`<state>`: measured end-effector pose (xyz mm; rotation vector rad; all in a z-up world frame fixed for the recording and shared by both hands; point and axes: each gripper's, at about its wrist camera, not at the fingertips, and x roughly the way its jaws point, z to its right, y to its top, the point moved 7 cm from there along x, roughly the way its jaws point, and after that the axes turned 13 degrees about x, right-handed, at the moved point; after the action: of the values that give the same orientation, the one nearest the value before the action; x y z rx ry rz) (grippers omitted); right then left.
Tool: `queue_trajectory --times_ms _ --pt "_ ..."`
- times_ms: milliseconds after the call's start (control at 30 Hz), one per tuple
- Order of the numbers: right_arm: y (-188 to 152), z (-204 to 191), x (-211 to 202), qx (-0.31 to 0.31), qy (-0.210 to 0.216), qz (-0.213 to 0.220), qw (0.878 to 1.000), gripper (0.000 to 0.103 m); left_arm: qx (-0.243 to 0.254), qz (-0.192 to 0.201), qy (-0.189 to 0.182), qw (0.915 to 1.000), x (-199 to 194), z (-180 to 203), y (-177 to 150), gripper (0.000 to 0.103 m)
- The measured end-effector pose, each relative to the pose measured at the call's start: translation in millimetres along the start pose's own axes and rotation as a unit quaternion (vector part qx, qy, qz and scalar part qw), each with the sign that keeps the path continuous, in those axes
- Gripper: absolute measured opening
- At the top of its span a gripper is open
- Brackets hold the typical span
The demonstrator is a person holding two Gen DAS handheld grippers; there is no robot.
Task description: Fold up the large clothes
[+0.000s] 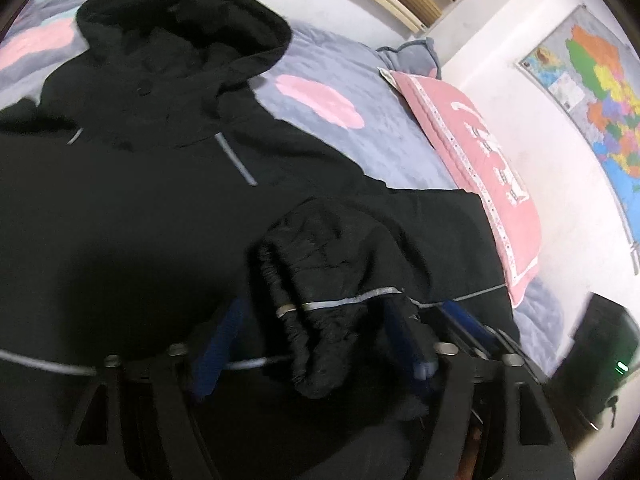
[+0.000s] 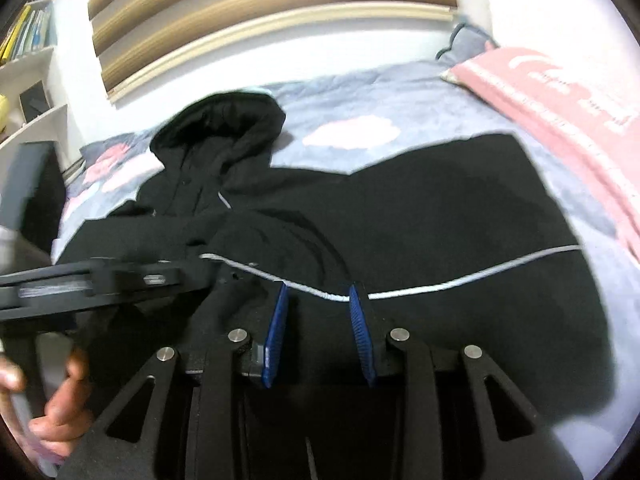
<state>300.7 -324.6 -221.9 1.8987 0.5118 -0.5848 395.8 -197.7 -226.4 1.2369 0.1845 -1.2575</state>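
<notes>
A black hooded jacket [image 1: 140, 200] with thin grey reflective stripes lies spread on the bed, hood toward the far side. It also shows in the right wrist view [image 2: 420, 216]. My left gripper [image 1: 316, 320] has its blue pads wide apart, with the jacket's ribbed sleeve cuff [image 1: 316, 336] bunched and draped between them. I cannot tell whether the pads press it. My right gripper [image 2: 320, 304] is open, its blue pads apart just above the jacket's grey stripe [image 2: 440, 284]. The left gripper's black body [image 2: 100, 280] shows at the left of the right wrist view.
The bed has a lilac cover with pink patches [image 1: 320, 100]. A pink pillow [image 1: 472, 160] lies at the right edge, a grey cushion [image 1: 412, 54] behind it. A map [image 1: 592, 92] hangs on the wall. A dark object [image 1: 600, 352] stands at the right. Shelves [image 2: 28, 60] are at the far left.
</notes>
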Motion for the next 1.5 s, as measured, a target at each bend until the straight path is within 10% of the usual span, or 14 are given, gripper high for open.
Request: queue_trajectory --times_ms 33,367,733,867,1000,1133,1233,1300,1500 --pt "1.9 0.2 -10.7 0.002 0.004 0.005 1.0 0.035 0.006 -0.006 -0.002 1.0 3.2 4.2 1.3 0.024" --pt "49.7 29.3 -85.7 0.08 0.001 0.051 0.995 0.052 0.027 0.084 0.055 0.9946 -97.0 -13.2 23.8 0.022" --pt "35.7 -36.7 -5.8 0.038 0.017 -0.094 0.995 0.052 -0.061 0.082 0.144 0.9843 -241.5 -159.0 -54.3 0.022" --pt "-12.3 -73.8 50.9 -0.026 -0.016 -0.176 0.984 0.053 -0.093 0.015 0.15 0.9842 -200.6 -196.2 -91.7 0.032" --pt "-36.0 -87.6 69.2 -0.123 -0.096 -0.16 0.975 0.054 -0.12 0.047 0.109 0.9857 -201.4 -209.6 -96.9 0.038" --pt "-23.1 -84.7 49.5 -0.089 -0.079 -0.175 0.977 0.055 -0.12 0.101 0.172 0.9725 -241.5 -203.5 -86.8 0.055" --pt "-12.1 -103.8 14.3 -0.077 -0.004 -0.136 0.988 0.059 -0.084 0.158 0.155 0.9715 -272.3 -172.0 -73.6 0.08" --pt "-13.4 -117.8 -1.3 -0.097 0.012 -0.102 0.99 0.073 -0.046 0.149 0.139 0.978 -266.5 -149.0 -63.2 0.08" --pt "-62.8 -109.3 35.0 -0.145 -0.03 -0.117 0.982 0.073 -0.025 0.066 0.168 0.9833 -187.1 -141.8 -63.7 0.08"
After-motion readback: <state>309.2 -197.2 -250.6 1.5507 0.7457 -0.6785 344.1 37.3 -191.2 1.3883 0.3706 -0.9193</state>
